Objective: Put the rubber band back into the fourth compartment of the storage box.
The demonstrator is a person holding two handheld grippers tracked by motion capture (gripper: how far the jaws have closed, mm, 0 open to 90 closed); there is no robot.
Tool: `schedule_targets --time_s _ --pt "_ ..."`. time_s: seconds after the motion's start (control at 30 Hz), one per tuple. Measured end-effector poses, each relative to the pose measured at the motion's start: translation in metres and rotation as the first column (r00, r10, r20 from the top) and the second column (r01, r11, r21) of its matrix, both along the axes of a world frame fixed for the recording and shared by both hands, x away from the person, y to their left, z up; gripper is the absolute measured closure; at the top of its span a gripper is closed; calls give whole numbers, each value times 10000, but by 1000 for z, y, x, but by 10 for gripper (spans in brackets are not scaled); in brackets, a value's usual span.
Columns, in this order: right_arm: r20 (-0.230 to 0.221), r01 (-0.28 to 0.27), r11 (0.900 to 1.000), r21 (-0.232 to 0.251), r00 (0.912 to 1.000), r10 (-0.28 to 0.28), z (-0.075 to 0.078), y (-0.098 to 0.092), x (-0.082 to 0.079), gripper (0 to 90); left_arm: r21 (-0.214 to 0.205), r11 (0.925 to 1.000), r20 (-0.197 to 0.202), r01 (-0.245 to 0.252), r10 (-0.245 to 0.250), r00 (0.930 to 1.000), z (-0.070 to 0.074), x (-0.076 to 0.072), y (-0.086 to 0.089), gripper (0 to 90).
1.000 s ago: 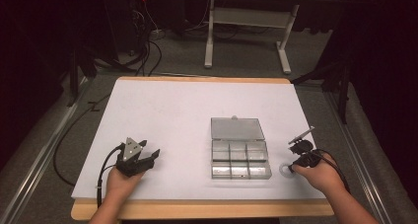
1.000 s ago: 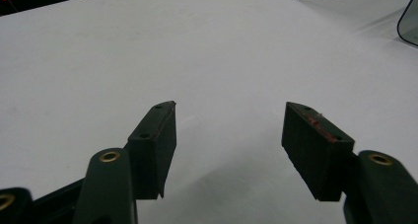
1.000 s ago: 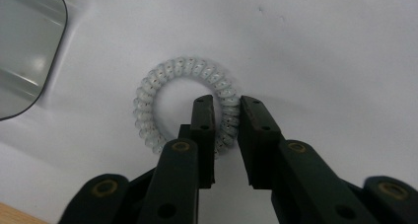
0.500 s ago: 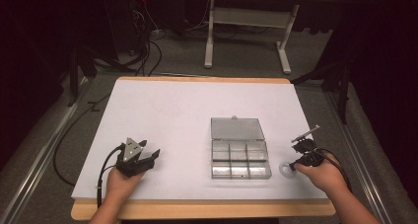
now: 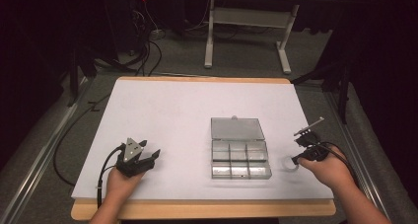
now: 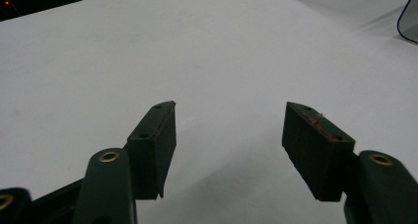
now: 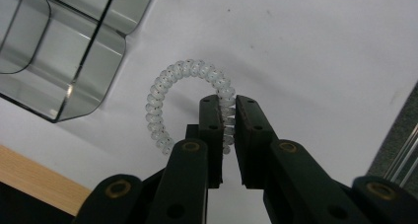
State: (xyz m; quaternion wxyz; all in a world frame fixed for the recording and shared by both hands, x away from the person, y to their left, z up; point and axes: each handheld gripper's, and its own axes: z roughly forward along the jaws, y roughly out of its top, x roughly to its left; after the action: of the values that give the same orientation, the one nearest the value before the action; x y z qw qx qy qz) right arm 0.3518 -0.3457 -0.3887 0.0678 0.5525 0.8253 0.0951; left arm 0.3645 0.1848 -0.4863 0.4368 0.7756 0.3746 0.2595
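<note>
- The right gripper pinches a white spiral hair tie between its black jaws; the coil passes through the narrow gap and loops away from the jaw tips.
- The hair tie sits just to the right of the clear compartment box, near the table's front edge.
- The box lies open on the white table, its lid flat behind the divided compartments.
- The left gripper rests well to the left of the box, jaws spread wide with only bare table surface between them.
- No brand, label or writing can be read on the box, the hair tie or the grippers.
</note>
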Motion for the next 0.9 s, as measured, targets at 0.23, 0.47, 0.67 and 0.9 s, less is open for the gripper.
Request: schedule_targets --time_s 0.23,0.47,0.67,0.9 --pt "171 -204 9998 -33 9996 204 21 9 -1 830 -3 10000 23 7 -7 10000 0 0 0 383" --pt "294 -534 9985 84 9982 532 32 25 3 830 -32 10000 17 -5 5 10000 0 0 0 383" --pt "344 -892 9959 167 9955 886 32 41 8 829 -49 10000 -6 12 -12 10000 0 0 0 382" --pt "401 -1221 9922 251 9918 1211 28 59 12 829 -56 10000 21 3 -3 10000 0 0 0 382"
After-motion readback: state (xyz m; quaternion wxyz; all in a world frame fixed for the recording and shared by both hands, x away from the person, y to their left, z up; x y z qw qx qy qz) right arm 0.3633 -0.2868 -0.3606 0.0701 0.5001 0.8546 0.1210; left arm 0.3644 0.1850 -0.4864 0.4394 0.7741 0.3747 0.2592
